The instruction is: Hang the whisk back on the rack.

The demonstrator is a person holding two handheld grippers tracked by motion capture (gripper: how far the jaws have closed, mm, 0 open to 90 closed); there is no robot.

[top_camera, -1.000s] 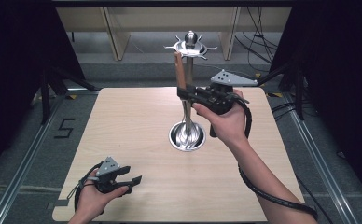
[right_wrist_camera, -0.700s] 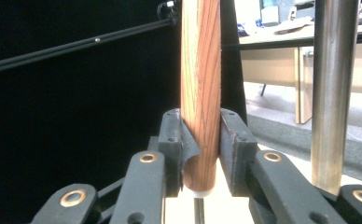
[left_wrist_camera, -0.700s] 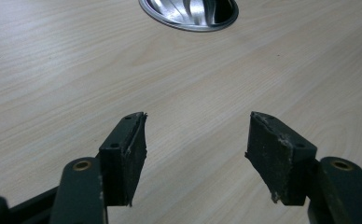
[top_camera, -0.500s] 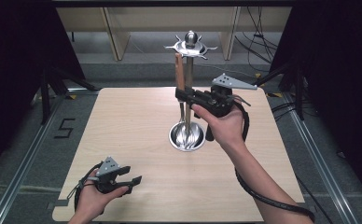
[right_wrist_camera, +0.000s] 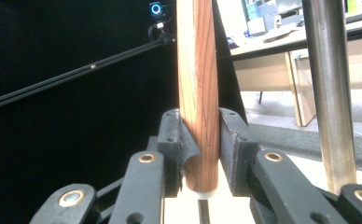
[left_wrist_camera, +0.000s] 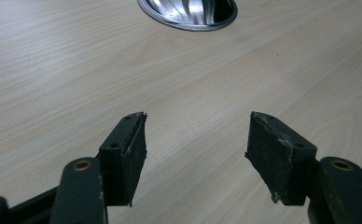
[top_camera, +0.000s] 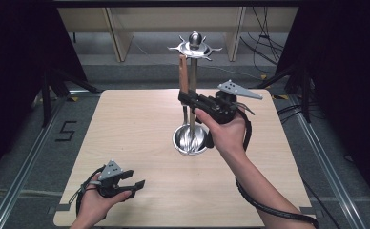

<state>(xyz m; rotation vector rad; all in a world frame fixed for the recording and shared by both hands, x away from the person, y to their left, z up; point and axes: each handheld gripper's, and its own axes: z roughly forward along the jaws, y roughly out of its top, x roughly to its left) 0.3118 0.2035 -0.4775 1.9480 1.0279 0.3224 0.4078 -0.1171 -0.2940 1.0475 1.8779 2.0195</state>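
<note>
At rack mid-table: right gripper clamped on wooden handle, utensil upright beside pole, under top hooks. Hanging step likely; next lift, align with hook. Left gripper wide open, empty, near table edge.

the left hand is resting at the table's near left corner, holding the left gripper low and level, its jaws standing wide apart with nothing between them. the right forearm is reaching from the near right edge toward the table's middle, the right gripper raised, its pads clamping a wooden handle.
</note>
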